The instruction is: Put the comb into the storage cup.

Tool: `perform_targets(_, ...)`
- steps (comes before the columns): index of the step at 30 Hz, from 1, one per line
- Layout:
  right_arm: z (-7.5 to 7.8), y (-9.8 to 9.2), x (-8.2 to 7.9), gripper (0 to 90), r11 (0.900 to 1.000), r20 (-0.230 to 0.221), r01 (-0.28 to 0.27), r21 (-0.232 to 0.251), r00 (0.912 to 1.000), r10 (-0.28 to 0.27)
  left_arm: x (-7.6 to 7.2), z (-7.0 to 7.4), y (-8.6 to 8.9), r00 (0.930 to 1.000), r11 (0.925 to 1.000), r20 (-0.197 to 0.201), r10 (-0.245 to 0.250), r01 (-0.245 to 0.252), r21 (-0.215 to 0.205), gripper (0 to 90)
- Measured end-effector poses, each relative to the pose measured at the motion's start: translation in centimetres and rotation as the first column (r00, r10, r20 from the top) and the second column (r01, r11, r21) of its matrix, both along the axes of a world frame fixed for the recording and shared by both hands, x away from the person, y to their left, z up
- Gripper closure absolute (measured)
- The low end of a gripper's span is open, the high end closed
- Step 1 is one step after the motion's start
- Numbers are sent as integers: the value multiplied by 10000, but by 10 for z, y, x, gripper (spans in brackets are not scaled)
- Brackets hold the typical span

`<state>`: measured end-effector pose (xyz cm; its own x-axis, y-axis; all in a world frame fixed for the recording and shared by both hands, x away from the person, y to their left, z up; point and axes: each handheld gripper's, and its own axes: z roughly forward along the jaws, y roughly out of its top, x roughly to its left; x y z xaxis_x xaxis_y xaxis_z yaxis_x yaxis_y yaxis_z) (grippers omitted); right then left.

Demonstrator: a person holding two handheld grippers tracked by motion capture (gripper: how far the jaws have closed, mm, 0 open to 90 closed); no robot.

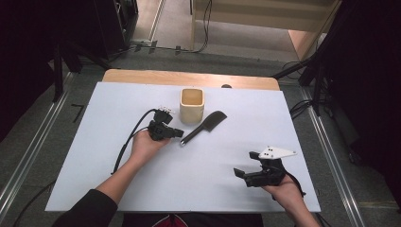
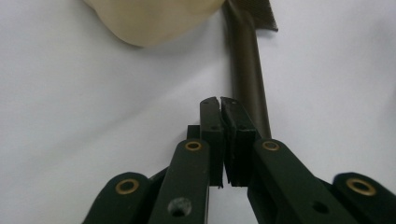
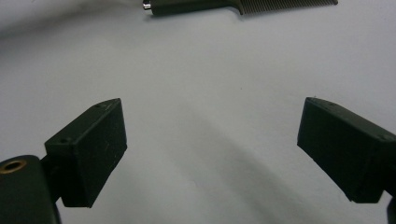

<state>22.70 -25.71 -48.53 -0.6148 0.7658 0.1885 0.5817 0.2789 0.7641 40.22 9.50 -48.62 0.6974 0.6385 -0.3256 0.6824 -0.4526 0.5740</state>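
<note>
Comb (image 1: 204,126) lies beside empty cup (image 1: 192,106); left gripper (image 1: 179,134) closed, right gripper (image 1: 245,164) open.

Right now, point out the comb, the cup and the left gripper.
comb (image 1: 204,126): high view, middle of its dark body.
cup (image 1: 191,112): high view, front wall.
left gripper (image 2: 220,103): left gripper view, tips of its shut jaws.

My left gripper (image 1: 176,133) is black, with brass-ringed pivots on its links and a black cable (image 1: 130,139) trailing off it. My right gripper (image 1: 239,173) is black too, topped by a grey three-cornered plate (image 1: 275,152). I wear a dark sleeve (image 1: 90,210).
</note>
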Motion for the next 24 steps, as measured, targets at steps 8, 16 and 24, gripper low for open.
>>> perform_targets(8,0,0,0,67,10000,34,-68,-4,10000,68,-13,24,5,9988,9962,102,-479,485,-718,761)
perform_targets(16,1,1,0,67,10000,24,-76,7,10000,76,-29,38,11,9962,9907,192,-851,866,-1049,600)
perform_targets(24,0,1,-1,67,9999,21,-131,-15,9999,132,-46,46,24,9938,9838,420,-1030,1080,-1433,443)
